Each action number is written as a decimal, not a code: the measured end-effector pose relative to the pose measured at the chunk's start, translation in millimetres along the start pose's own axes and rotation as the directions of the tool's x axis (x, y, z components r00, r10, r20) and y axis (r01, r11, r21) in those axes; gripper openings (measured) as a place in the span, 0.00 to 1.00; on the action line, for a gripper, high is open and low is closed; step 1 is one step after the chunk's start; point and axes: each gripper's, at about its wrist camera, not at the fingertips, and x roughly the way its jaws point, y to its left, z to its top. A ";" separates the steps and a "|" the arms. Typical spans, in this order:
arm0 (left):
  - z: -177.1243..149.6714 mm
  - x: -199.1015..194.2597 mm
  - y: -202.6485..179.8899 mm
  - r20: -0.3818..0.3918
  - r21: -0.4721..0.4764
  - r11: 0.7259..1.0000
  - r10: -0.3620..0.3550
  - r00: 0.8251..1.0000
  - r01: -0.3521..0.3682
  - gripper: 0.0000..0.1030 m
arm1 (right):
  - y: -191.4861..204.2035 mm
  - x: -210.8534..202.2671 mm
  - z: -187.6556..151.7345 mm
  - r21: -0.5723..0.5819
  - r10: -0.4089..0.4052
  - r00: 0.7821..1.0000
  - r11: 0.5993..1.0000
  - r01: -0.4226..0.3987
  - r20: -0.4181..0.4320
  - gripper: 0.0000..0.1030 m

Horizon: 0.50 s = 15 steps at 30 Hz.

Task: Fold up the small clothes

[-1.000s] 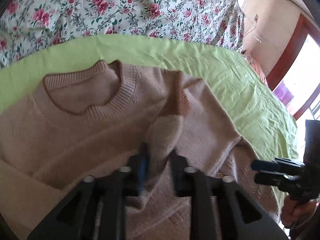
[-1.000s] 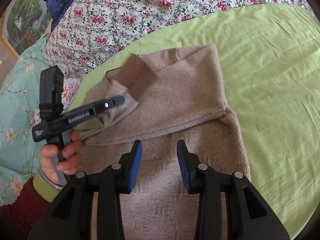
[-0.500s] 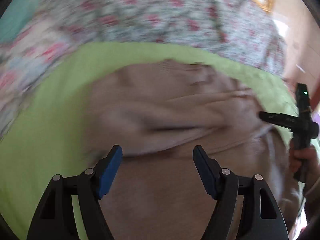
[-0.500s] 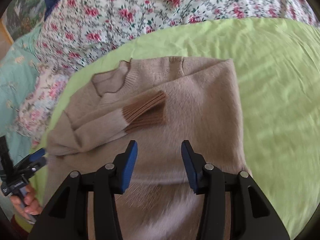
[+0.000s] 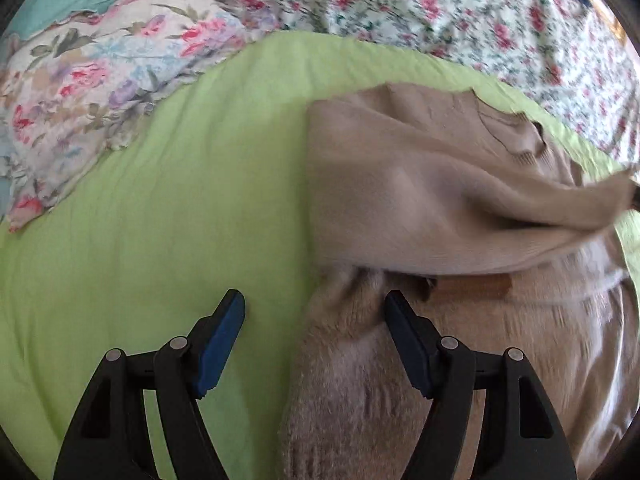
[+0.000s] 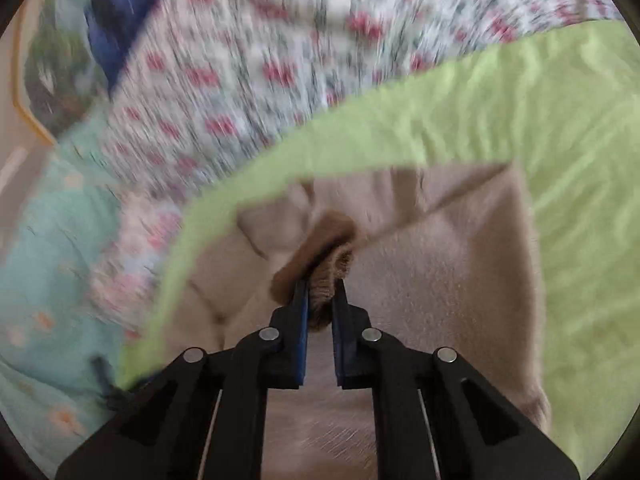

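The right gripper [image 6: 320, 292], black with blue pads, has just been closing and now pinches the dark-brown ribbed cuff [image 6: 320, 256] of a sleeve between its pads, with only a narrow slot left between the fingers. The cuff bunches up above the fingertips and stands lifted off the garment's body.

The left gripper [image 5: 316, 308], of the same black and blue make, stands wide apart and grips nothing. Its left finger [image 5: 224, 320] hangs over bare green cloth, while the right finger [image 5: 404, 324] hangs over the knit, so the garment's side edge runs between the two. Whether either pad touches the fabric cannot be told.

The small beige knitted sweater [image 5: 420, 184] lies flat on a lime-green sheet [image 5: 160, 220], neckline toward the far side. In the left wrist view one beige sleeve is drawn across the chest toward the right edge of the picture, its fabric taut and raised, and a second brown cuff [image 5: 476, 288] lies flat on the body under that fold. The right part of this view is smeared by motion.

No container shows in either view.

The green sheet covers a bed. Beyond it lies a white quilt printed with pink roses [image 5: 460, 12], and to the side a pale floral pillow [image 5: 88, 92] and turquoise bedding [image 6: 52, 248]. The right wrist view is heavily blurred toward its far side.
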 end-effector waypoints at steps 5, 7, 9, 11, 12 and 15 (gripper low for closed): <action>2.1 3.4 -1.5 -0.011 -0.037 0.999 0.009 1.000 -0.009 0.69 | -35.3 -23.7 -19.7 0.037 -0.214 0.974 0.975 0.217 -0.070 0.11; 2.2 2.4 0.3 -0.005 -0.045 0.999 0.020 1.000 -0.020 0.68 | -45.5 -18.4 -33.2 0.052 -0.212 0.971 0.974 0.218 -0.110 0.11; 2.3 2.8 8.4 -0.012 -0.078 0.997 0.017 1.000 -0.018 0.68 | -45.4 -18.6 -42.1 0.045 -0.210 0.972 0.975 0.216 -0.104 0.11; 2.7 4.0 18.6 -0.020 -0.117 0.993 -0.010 1.000 0.008 0.69 | -41.5 -21.6 -41.6 0.051 -0.177 0.981 0.982 0.181 -0.079 0.11; 2.8 4.4 25.3 -0.020 -0.147 0.989 -0.031 0.999 0.027 0.69 | -36.7 -23.8 -39.2 0.046 -0.161 0.985 0.985 0.165 -0.064 0.11; 1.3 6.4 39.1 -0.019 -0.226 0.971 -0.090 0.996 0.084 0.69 | -17.8 -30.4 -32.2 -0.025 -0.157 0.988 0.987 0.157 -0.007 0.11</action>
